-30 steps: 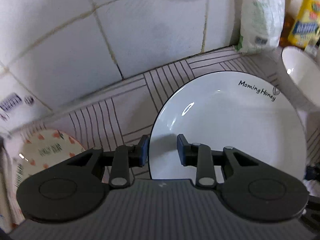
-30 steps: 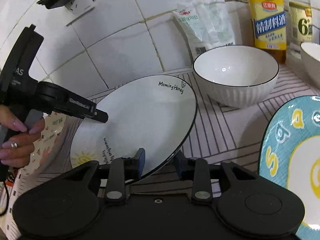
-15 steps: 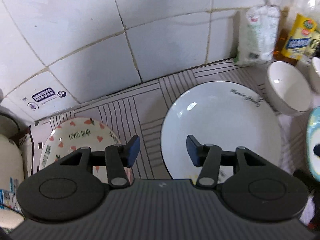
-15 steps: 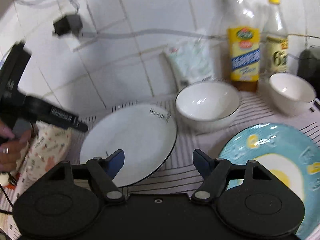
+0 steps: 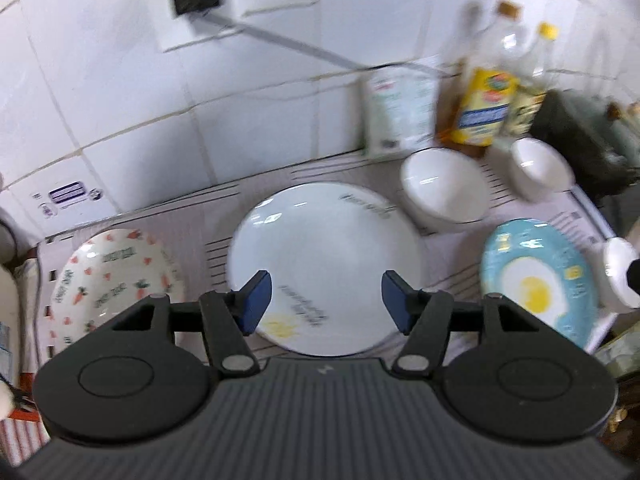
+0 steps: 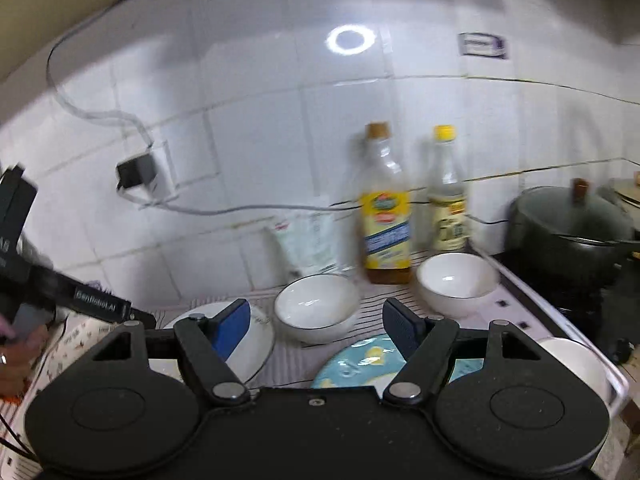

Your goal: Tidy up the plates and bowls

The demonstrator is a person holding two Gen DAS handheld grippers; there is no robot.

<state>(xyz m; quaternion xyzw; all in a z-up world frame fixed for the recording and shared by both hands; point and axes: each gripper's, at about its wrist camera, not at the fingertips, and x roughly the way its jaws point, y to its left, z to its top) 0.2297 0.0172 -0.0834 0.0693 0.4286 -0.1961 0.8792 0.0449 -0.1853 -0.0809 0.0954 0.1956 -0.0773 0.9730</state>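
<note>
I hold my left tongs (image 5: pixel 326 302) released above the counter (image 5: pixel 452 256), jaws spread wide and gripping nothing. Below them the white plate (image 5: pixel 324 256) lies flat, between the carrot-patterned plate (image 5: pixel 120 276) and the blue egg plate (image 5: pixel 532 276). My right tongs (image 6: pixel 316 326) are likewise released and empty. Beyond the plates two white bowls, the larger (image 6: pixel 316 306) and the smaller (image 6: pixel 456 282), stand apart near the yellow-labelled bottle (image 6: pixel 386 216).

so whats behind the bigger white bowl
A white pouch leans on the tiled wall behind the bowl, with a yellow-label bottle beside it. The pouch's bottom edge is hidden by the bowl's rim.
</note>
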